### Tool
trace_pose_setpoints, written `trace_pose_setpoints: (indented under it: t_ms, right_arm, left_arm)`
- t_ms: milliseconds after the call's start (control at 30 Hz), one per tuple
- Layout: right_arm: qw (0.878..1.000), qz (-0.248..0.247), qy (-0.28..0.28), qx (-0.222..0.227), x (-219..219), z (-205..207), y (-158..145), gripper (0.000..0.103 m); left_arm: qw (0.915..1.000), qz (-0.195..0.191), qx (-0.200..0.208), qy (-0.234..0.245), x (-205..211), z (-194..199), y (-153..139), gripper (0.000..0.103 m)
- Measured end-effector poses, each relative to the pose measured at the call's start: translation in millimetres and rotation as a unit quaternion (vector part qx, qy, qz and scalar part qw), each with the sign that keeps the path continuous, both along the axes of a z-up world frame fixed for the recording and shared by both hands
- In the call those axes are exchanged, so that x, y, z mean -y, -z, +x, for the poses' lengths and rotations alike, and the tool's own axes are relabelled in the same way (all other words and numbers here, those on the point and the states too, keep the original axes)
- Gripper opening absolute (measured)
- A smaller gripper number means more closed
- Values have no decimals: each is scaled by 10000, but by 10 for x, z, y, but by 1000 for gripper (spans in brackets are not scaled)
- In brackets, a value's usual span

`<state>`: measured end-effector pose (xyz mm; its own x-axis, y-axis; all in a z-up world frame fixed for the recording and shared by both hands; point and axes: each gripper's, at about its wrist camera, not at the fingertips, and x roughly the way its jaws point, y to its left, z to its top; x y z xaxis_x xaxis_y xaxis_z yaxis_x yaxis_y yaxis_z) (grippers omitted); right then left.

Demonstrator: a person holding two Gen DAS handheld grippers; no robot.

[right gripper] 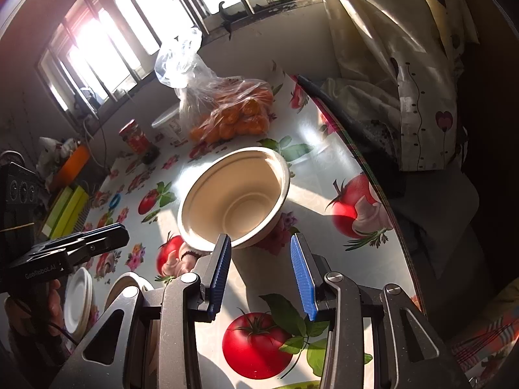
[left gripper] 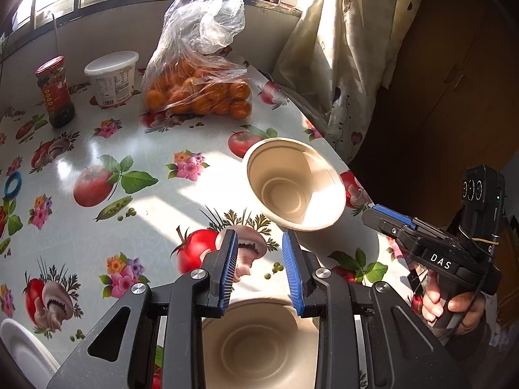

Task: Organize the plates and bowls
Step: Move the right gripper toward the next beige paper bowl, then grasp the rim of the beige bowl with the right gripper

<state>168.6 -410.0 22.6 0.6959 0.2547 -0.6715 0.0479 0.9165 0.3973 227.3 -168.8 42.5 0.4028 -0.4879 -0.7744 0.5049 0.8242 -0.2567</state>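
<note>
With nothing between its parted jaws, the right gripper (right gripper: 261, 243) should catch the near rim of the bowl (right gripper: 233, 194) just ahead, squarely.

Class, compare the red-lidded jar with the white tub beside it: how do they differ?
The jar is tall, narrow and dark inside, with a red lid; the tub is squat, wider and white, with a white lid. The jar stands left of the tub. Both are upright, closed, and labelled, on the table.

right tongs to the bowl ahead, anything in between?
Nothing. In the right wrist view only bare tablecloth separates the open right tongs from the bowl.
</note>
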Motion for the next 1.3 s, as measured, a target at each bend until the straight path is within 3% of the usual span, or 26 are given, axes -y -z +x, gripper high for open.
trace_pose_setpoints:
  t_ms: [233,433,700,933,1200,1300]
  right_arm:
    - [9997,-127,85,172,56,-189,-165,38]
    - [9994,-214,153,242,95,-296,-257,38]
    - [9998,-141,34,109,-1,-114,-119,38]
    - [9997,62,136,-167,8,223,123,38]
    - [9992,201,228,-251,72,417,225,38]
    - [9991,254,224,-266,82,451,249,33]
  left_arm:
    - [9990,-127,342,245,92,-226,-265,30]
    - [9991,-145,380,100,-3,-242,-330,30]
    - [9998,-179,16,17,76,-15,-98,30]
    - [9976,-166,-649,-143,216,333,233,30]
    - [9986,98,-487,-171,345,502,293,30]
    - [9987,162,-464,-151,384,525,317,30]
